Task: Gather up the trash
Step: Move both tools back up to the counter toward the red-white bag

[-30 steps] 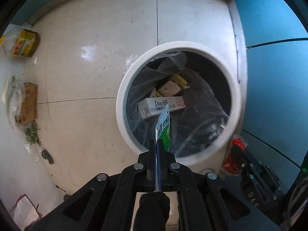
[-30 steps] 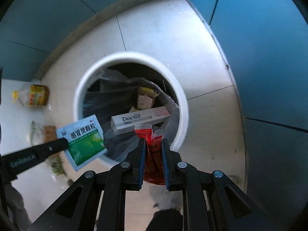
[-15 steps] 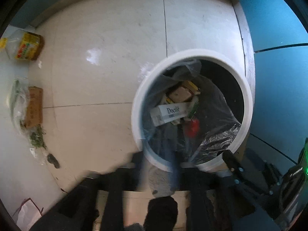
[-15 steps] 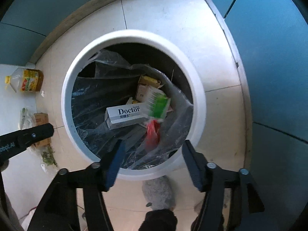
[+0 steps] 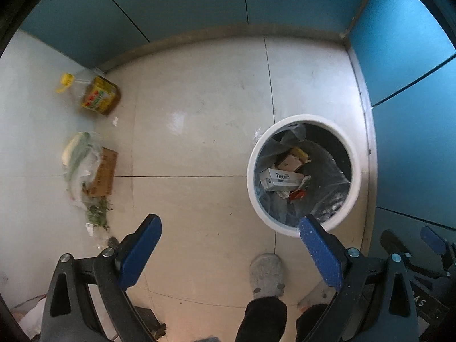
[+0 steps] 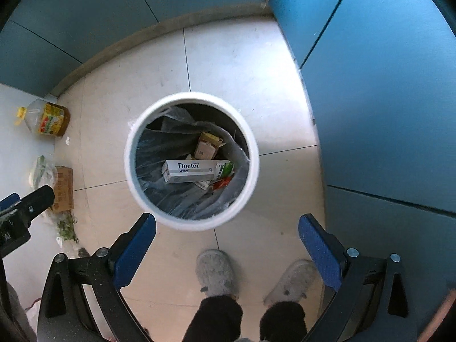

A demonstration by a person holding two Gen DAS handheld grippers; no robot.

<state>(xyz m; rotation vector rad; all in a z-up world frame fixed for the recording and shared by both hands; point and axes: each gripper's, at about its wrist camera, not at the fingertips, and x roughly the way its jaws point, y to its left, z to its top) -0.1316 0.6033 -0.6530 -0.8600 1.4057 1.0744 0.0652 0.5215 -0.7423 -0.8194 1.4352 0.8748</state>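
With both grippers' jaws opening, empty, above the bin [image 6: 191,222], approach the cardboard box [image 5: 103,172] left of it squarely.

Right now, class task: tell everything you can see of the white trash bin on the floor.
The white trash bin is round, smooth, probably plastic, standing upright on pale floor tiles near the blue wall. A crumpled clear bag lines it. Inside lie a white "Doctor" box, a brown carton, a green-and-white packet and a red wrapper. No lid shows; neither gripper touches it.
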